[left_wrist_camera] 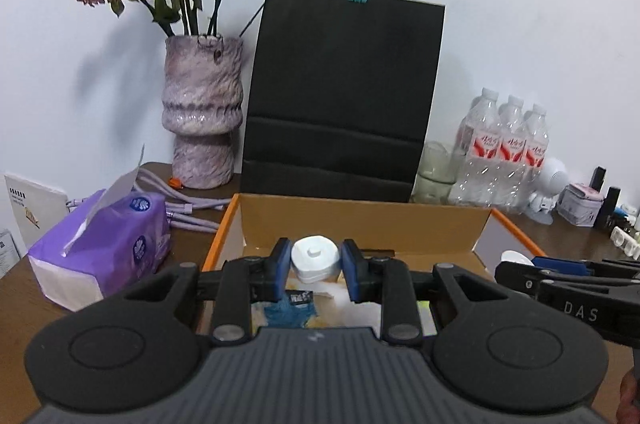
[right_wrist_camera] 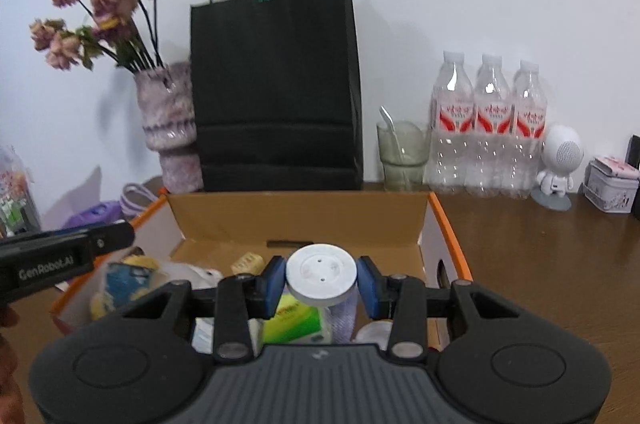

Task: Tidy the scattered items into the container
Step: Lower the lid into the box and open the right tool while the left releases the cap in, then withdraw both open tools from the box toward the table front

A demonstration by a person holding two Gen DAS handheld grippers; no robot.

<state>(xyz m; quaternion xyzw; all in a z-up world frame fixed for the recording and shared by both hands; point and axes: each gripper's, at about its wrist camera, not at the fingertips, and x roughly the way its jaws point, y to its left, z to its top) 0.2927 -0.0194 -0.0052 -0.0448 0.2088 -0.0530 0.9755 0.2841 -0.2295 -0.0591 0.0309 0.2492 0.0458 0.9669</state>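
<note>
The left gripper pinches a white lidded jar and the right gripper clamps a white disc, both above the cardboard box; crowded arms risk colliding on release.

white roll and white disc, held above open cardboard box

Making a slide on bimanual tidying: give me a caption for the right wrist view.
Right gripper holds a white round disc over the open cardboard box.
</note>
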